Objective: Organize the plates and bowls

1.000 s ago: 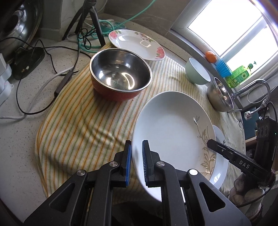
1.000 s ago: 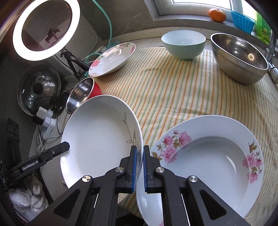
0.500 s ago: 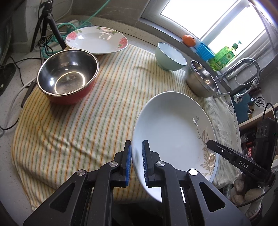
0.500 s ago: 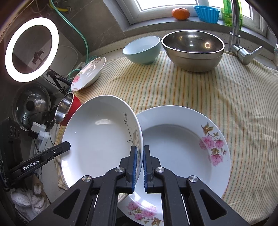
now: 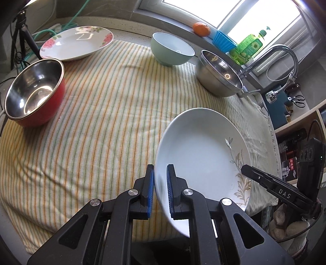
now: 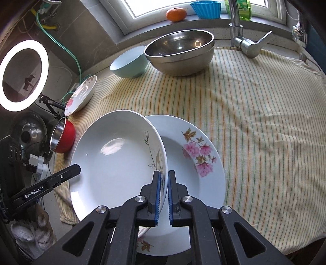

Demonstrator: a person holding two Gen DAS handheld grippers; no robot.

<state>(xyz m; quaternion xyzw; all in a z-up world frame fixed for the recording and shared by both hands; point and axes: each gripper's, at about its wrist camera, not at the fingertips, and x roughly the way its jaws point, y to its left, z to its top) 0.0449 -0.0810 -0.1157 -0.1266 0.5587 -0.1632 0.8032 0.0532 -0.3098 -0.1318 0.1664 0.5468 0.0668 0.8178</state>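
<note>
Both my left claw (image 5: 160,184) and right claw (image 6: 163,190) pinch opposite rims of the glossy round leaf-print plate (image 6: 118,155), tilted over the pink-flowered plate (image 6: 195,155) on ribbed striped cloth (image 6: 254,126), steel bowl (image 6: 181,51) at twelve o'clock.

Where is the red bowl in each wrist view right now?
Left wrist: the red bowl sits at the left edge, on the striped cloth.
Right wrist: the red bowl is small, at mid-left, beyond the held plate.
Shared landmark: the orange on the windowsill.
</note>
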